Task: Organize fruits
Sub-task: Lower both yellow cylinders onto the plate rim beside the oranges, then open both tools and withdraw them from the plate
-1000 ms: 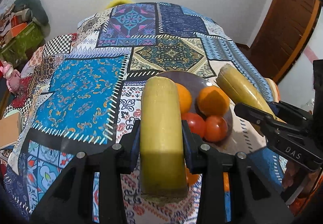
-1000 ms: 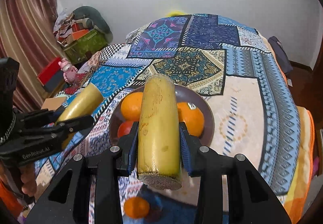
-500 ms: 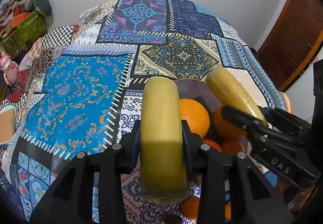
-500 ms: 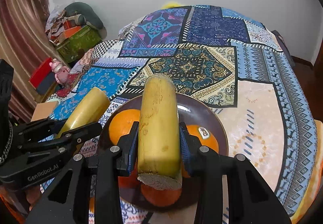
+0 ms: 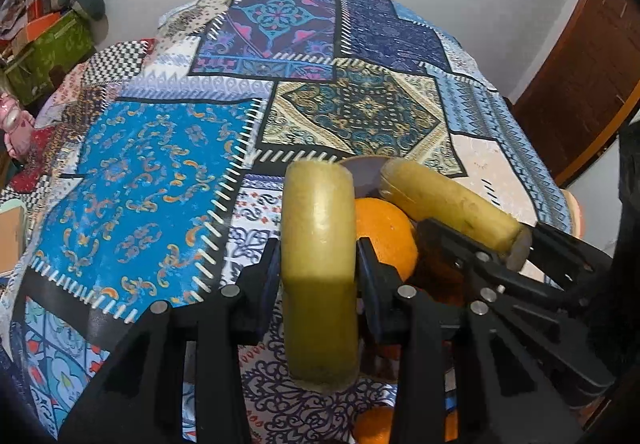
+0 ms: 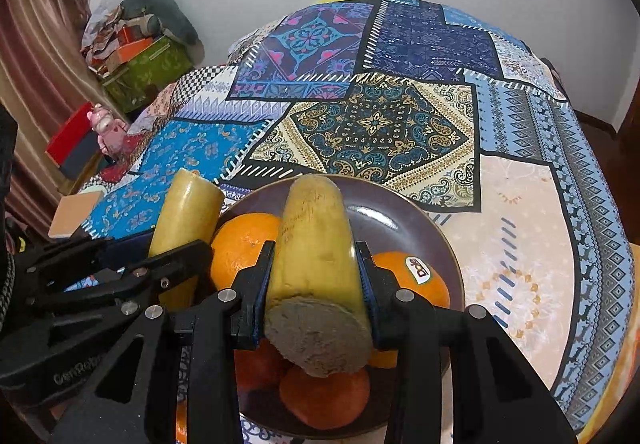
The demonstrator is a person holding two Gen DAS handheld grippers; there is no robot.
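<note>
My left gripper [image 5: 318,264] is shut on a yellow banana piece [image 5: 318,252], held just left of the dark plate [image 5: 362,172]. My right gripper [image 6: 316,276] is shut on a second banana piece [image 6: 316,244], held over the dark plate [image 6: 404,216]. The plate holds oranges [image 6: 244,244], one with a sticker [image 6: 416,276], and red-orange fruits [image 6: 324,396] at its front. In the left wrist view the right gripper [image 5: 480,264] and its banana piece [image 5: 448,204] sit to the right above an orange [image 5: 384,232]. In the right wrist view the left gripper [image 6: 120,276] and its banana piece [image 6: 184,212] sit to the left.
The plate stands on a bed covered with a patchwork quilt [image 6: 384,124]. An orange [image 5: 372,424] lies on the quilt near the front edge. Boxes and clutter [image 6: 140,56] stand by the wall at the left. A wooden door [image 5: 580,76] is at the right.
Both grippers have moved forward and lower with their banana pieces. The right one now hangs over the plate's fruit, and the left one has come close beside it.
</note>
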